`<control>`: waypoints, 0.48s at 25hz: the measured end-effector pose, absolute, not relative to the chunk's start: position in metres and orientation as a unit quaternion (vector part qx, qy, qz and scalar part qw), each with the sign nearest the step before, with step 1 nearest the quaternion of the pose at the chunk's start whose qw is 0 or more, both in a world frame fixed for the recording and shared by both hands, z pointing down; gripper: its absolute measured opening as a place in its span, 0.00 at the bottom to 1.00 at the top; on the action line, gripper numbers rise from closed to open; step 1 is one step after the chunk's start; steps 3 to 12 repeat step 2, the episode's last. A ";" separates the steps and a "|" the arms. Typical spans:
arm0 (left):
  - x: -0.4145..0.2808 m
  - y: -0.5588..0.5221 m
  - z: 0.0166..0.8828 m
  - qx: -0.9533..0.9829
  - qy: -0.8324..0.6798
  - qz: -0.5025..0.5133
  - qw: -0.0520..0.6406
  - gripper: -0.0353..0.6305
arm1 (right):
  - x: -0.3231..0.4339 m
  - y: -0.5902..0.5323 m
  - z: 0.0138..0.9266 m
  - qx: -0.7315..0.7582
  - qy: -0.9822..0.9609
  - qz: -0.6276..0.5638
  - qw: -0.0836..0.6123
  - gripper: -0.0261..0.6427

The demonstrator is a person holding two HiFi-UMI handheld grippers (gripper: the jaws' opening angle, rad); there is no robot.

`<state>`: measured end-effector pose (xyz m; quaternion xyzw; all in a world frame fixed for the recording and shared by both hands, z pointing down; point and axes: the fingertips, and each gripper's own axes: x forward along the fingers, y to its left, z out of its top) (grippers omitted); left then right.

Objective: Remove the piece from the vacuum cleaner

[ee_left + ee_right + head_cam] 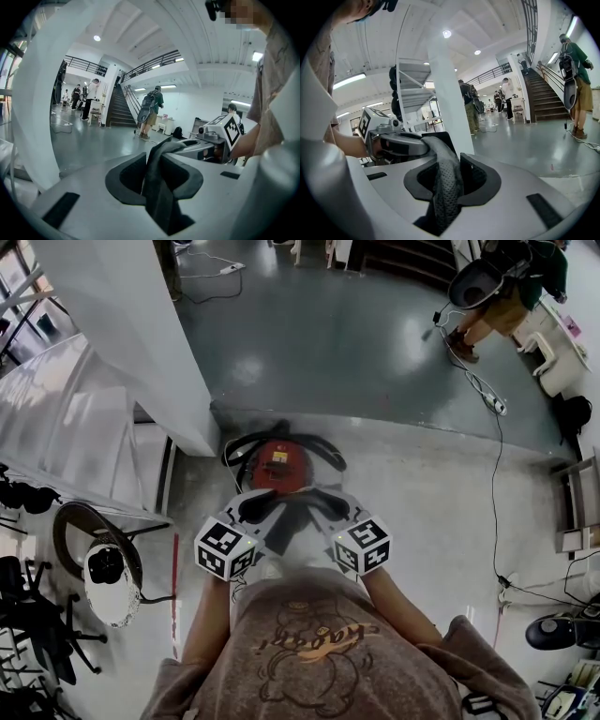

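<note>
**Location.** The vacuum cleaner (279, 465) is a red canister ringed by its black hose (234, 448). It stands on the floor beside a white pillar (141, 334), which lies at its 10 o'clock in the head view. At its 6 o'clock, and above it, a dark flexible strip (440, 152) spans the two grippers. One face of the strip is perforated.

**Grippers.**
- Left gripper (155, 176): pads closed on one end of the strip.
- Right gripper (447, 180): pads closed on the other end.

No view shows whether the strip is attached to the canister.

**Hazards, as judged:**
- If the strip is attached, a pull along it would likely drag or tip the canister rather than free the piece.
- The strip looks limp and thin, so unequal tension may draw it out of one pair of pads.
- The hose loop lies directly beneath and could snag a dropped end.
- A floor cable (495, 442) at 3 o'clock is a trip hazard for the person.
</note>
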<state>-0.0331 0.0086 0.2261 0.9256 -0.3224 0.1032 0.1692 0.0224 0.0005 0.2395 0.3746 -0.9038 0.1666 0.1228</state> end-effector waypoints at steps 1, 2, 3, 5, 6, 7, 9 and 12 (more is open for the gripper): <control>-0.033 0.009 0.226 0.925 -0.323 0.102 0.169 0.18 | 0.022 0.001 0.239 0.375 -0.904 0.166 0.123 0.15; -0.033 0.010 0.226 0.925 -0.323 0.102 0.170 0.18 | 0.023 0.002 0.239 0.375 -0.904 0.166 0.123 0.15; -0.033 0.010 0.226 0.925 -0.323 0.102 0.170 0.18 | 0.023 0.002 0.239 0.375 -0.904 0.166 0.123 0.15; -0.033 0.010 0.226 0.925 -0.323 0.102 0.170 0.18 | 0.023 0.002 0.239 0.375 -0.904 0.166 0.123 0.15; -0.033 0.010 0.226 0.925 -0.323 0.102 0.170 0.18 | 0.023 0.002 0.239 0.375 -0.904 0.166 0.123 0.15; -0.033 0.010 0.226 0.925 -0.323 0.102 0.170 0.18 | 0.023 0.002 0.239 0.375 -0.904 0.166 0.123 0.15; -0.033 0.010 0.226 0.925 -0.323 0.102 0.170 0.18 | 0.023 0.002 0.239 0.375 -0.904 0.166 0.123 0.15; -0.033 0.010 0.226 0.925 -0.323 0.102 0.170 0.18 | 0.023 0.002 0.239 0.375 -0.904 0.166 0.123 0.15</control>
